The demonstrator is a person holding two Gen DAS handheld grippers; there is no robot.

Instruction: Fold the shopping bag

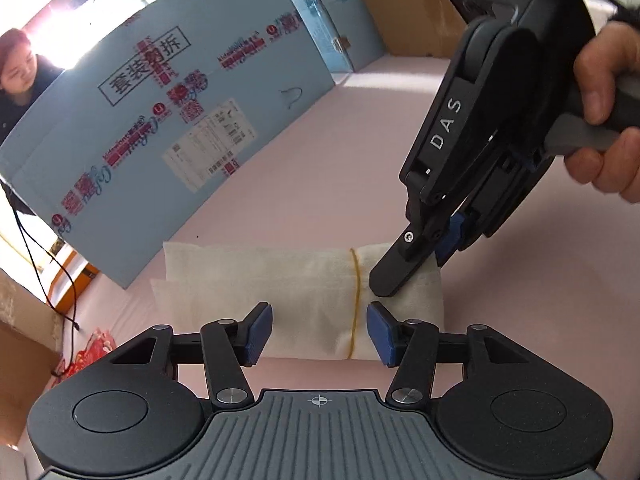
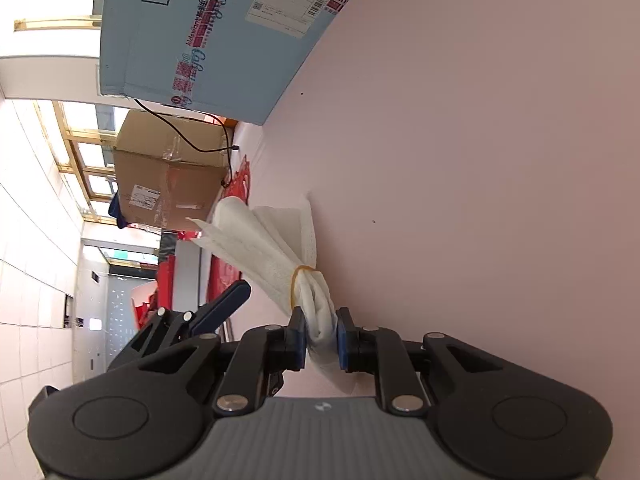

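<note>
Folded white shopping bag lying as a flat bundle on the pink tabletop, cinched by a yellow rubber band toward its 3 o'clock end. Right hand-held gripper clenched on that end, likely to keep the folds from springing apart. Left hand-held gripper released, jaws spread just at the bundle's 6 o'clock edge, gripping nothing, ready to take hold.
</note>
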